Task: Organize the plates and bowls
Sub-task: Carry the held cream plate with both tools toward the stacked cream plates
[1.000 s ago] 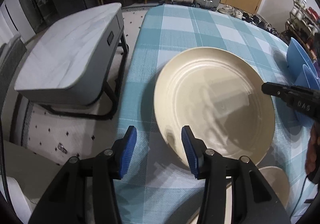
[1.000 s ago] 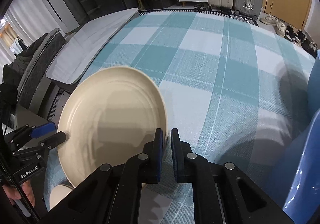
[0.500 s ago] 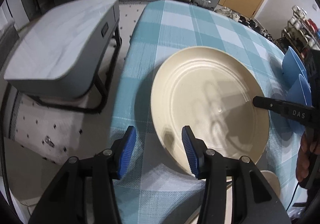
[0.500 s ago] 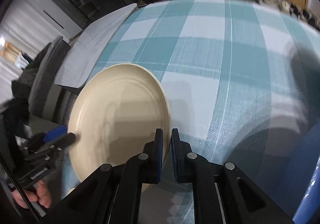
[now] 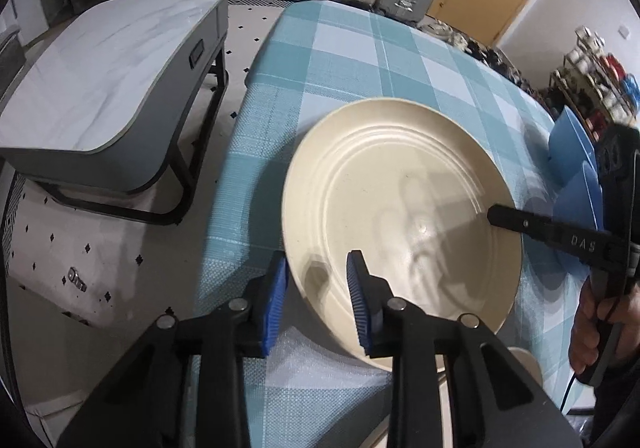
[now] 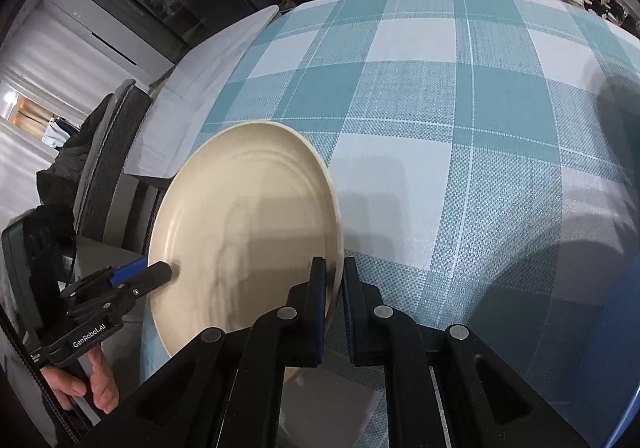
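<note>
My right gripper (image 6: 334, 296) is clamped narrow on the near rim of the cream plate (image 6: 248, 232), one finger on each side of the edge, and the plate is tilted up off the checked surface (image 6: 460, 108). Half a second ago that grip looked the same; what has changed is the left side. My left gripper (image 5: 318, 296) stands wide, and its fingers now straddle the plate's (image 5: 400, 216) opposite rim: the left pad sits just outside the edge, the right pad over the inner face (earlier the left pad was well apart from the rim, over the cloth). The pads have not closed on it; a gap shows on both sides.

From the left wrist view the right gripper's (image 5: 494, 214) black finger reaches in from my right onto the plate's far rim. Beyond it, further right, two blue plates (image 5: 576, 164) stand on edge. Just below my left gripper's right finger, a second cream dish (image 5: 524, 362) peeks out under the tilted plate, touching or nearly so; I cannot tell which.

Left of the surface sits a grey side table (image 5: 100, 88) on the floor.
</note>
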Demonstrator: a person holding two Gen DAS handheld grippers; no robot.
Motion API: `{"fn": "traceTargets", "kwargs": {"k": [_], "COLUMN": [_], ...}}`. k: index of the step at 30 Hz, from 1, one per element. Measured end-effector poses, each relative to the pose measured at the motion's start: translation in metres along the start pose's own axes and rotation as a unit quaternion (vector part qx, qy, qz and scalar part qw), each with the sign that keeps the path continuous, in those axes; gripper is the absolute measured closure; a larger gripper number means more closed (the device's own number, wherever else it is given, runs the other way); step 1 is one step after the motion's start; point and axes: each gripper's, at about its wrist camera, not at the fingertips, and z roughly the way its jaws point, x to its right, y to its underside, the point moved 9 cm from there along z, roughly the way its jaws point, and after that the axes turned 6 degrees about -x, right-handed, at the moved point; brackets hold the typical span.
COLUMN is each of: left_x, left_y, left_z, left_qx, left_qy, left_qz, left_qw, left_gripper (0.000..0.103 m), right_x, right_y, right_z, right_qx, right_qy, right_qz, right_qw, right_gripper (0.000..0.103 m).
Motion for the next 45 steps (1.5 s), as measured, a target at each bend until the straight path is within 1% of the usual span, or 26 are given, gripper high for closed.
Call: {"fn": "traceTargets", "kwargs": {"k": [2,5,11,14,19,26,29,33,45], "left_x": [-0.001,-0.001,-0.001,-0.001,0.003,0.006,0.008,0.01,0.013], "left_y": [0.0,0.0,-0.002,-0.003,-0.005,-0.001,-0.001,0.002,0.011], "left_z": [0.001,0.0,-0.003,-0.005,-0.014,-0.023,-0.029,-0.039,-0.056], "left_qx": [-0.002,-0.003,-0.004,-0.006,0.002,0.005,0.01,0.017,0.022], "left_qy": [0.007,0.007,0.013,0.014,0.013,0.008,0.012,0.004,0.006], "left_qz": [-0.009,-0.008,-0.018,-0.018,-0.012,-0.007,-0.007,-0.001,-0.001], "left_qw": [0.9999,0.9999,0.9997,0.9997,0.9998,0.9999,0.9999,0.9999,0.9997], "left_gripper": [0.08,0.081,0.081,0.081,0.081,0.081,0.081,0.081,0.081], "right_x": [0.0,-0.001,0.0,0.001,0.001,-0.009,-0.013,-0.02,-0.027], "right_y": [0.0,0.0,-0.001,0.001,-0.002,-0.003,-0.001,0.003,0.012], "right_z": [-0.002,-0.006,-0.01,-0.008,-0.016,-0.034,-0.04,-0.048,-0.067], "right_qx": [0.003,0.012,0.011,0.001,0.011,0.03,0.034,0.039,0.047], "right_qy": [0.001,0.0,-0.011,-0.013,-0.017,-0.01,-0.011,-0.01,-0.02], "right_qz": [0.001,-0.002,0.008,0.019,0.023,0.003,-0.001,-0.009,-0.008], "right_qw": [1.0,1.0,1.0,1.0,1.0,0.999,0.999,0.999,0.999], "right_gripper": [0.095,0.095,0.096,0.096,0.096,0.096,0.096,0.096,0.096]}}
